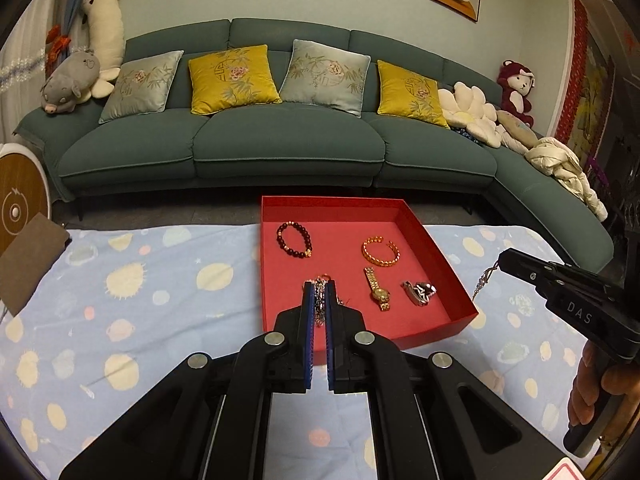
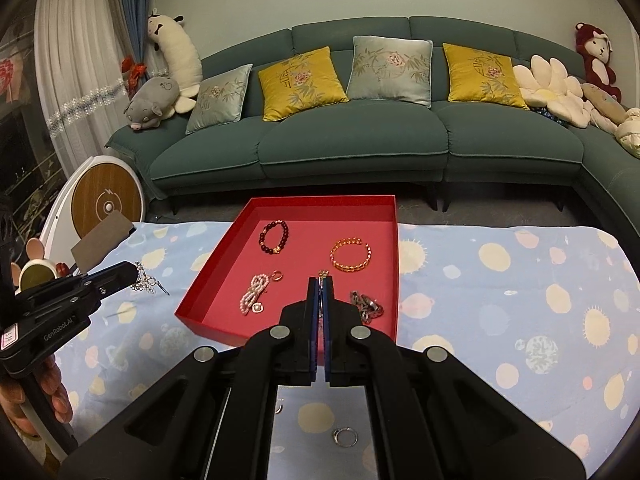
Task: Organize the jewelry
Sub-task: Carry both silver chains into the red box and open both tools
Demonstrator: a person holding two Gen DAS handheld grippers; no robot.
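Note:
A red tray [image 1: 456, 280] [image 2: 208, 280] sits on the blue patterned cloth. In it lie a dark bead bracelet [image 1: 294, 239] [image 2: 274, 237], a gold bangle [image 1: 381, 251] [image 2: 351, 255], a gold watch [image 1: 377, 289], a silver chain bracelet [image 1: 419, 291] [image 2: 366, 305] and a pearl piece [image 2: 253, 294]. My left gripper [image 1: 319, 286] is shut on a silver chain with charms [image 2: 146, 280], held left of the tray. My right gripper [image 2: 320, 282] is shut on a thin dangling silver piece [image 1: 484, 278], right of the tray in the left wrist view.
A silver ring [image 2: 345, 437] lies on the cloth under my right gripper. A brown card [image 1: 28, 260] lies at the table's left edge. A green sofa [image 1: 280, 140] with cushions stands behind the table. A white round device [image 2: 100, 196] stands at the left.

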